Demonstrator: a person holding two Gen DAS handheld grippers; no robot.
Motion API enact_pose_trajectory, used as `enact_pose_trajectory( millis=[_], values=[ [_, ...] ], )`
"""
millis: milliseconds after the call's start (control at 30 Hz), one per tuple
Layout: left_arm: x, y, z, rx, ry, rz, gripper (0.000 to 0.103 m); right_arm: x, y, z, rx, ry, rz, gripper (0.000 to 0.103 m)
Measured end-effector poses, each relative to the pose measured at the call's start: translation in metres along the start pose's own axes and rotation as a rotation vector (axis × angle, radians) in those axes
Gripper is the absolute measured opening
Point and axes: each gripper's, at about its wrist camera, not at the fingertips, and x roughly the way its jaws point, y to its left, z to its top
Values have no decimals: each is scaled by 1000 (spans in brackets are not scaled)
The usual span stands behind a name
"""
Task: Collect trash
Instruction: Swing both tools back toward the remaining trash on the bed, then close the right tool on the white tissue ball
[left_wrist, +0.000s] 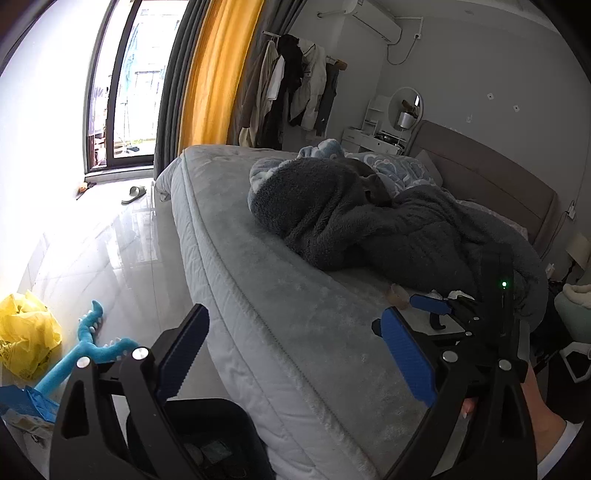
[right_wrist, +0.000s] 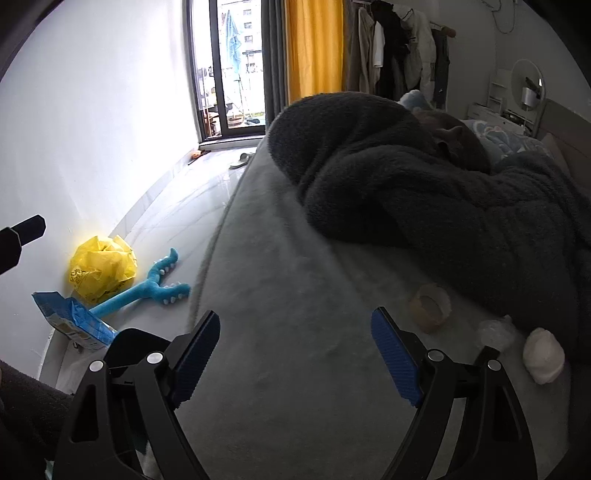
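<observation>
On the grey bed (right_wrist: 295, 295), by the dark blanket's edge, lie a tan tape roll (right_wrist: 430, 308), a crumpled clear wrapper (right_wrist: 496, 334) and a white wad (right_wrist: 545, 356). My right gripper (right_wrist: 295, 354) is open and empty, hovering over the bed just left of them. It also shows in the left wrist view (left_wrist: 430, 306), beside the tape roll (left_wrist: 399, 295). My left gripper (left_wrist: 291, 350) is open and empty above the bed's edge. A black bin (left_wrist: 207, 435) sits below it; it also shows in the right wrist view (right_wrist: 133, 345).
A dark fleece blanket (right_wrist: 424, 184) covers much of the bed. On the floor at left lie a yellow plastic bag (right_wrist: 101, 267), a blue toy (right_wrist: 147, 286) and a blue packet (right_wrist: 72, 319). A slipper (left_wrist: 133, 194) lies near the balcony door.
</observation>
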Motion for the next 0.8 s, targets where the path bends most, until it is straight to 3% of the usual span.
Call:
enact_pose_trajectory(
  millis=[300, 800],
  values=[
    [47, -30, -7, 19, 60, -12, 96, -16, -72, -7, 54, -39, -98, 85],
    [117, -73, -4, 134, 84, -49, 96, -22, -163, -19, 180, -69, -154, 85]
  ],
)
